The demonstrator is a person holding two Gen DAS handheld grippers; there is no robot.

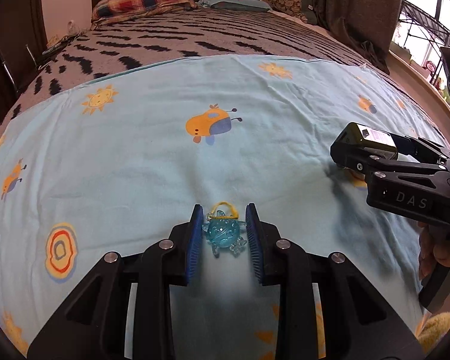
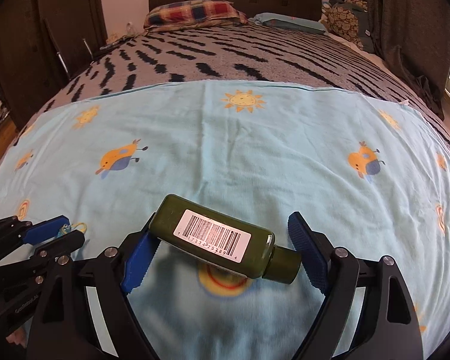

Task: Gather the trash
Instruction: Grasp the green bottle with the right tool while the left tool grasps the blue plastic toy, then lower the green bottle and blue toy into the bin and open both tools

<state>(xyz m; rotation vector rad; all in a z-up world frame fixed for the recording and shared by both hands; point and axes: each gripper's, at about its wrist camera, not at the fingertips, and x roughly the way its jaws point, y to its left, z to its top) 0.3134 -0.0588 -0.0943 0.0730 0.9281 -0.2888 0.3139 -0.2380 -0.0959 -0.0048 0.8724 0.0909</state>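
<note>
A small clear blue plastic charm with a yellow string loop lies on the light blue printed sheet. My left gripper is low over it, its blue pads on either side with small gaps, so it is open around the charm. A dark green bottle with a barcode label lies tilted between the pads of my right gripper, cap toward the right pad. The left pad touches the bottle's base; the right pad stands apart. The right gripper also shows in the left wrist view, and the left gripper in the right wrist view.
The sheet lies over a grey, black-patterned blanket on a bed. A plaid pillow and a blue pillow lie at the headboard. A dark wardrobe stands left, curtains right.
</note>
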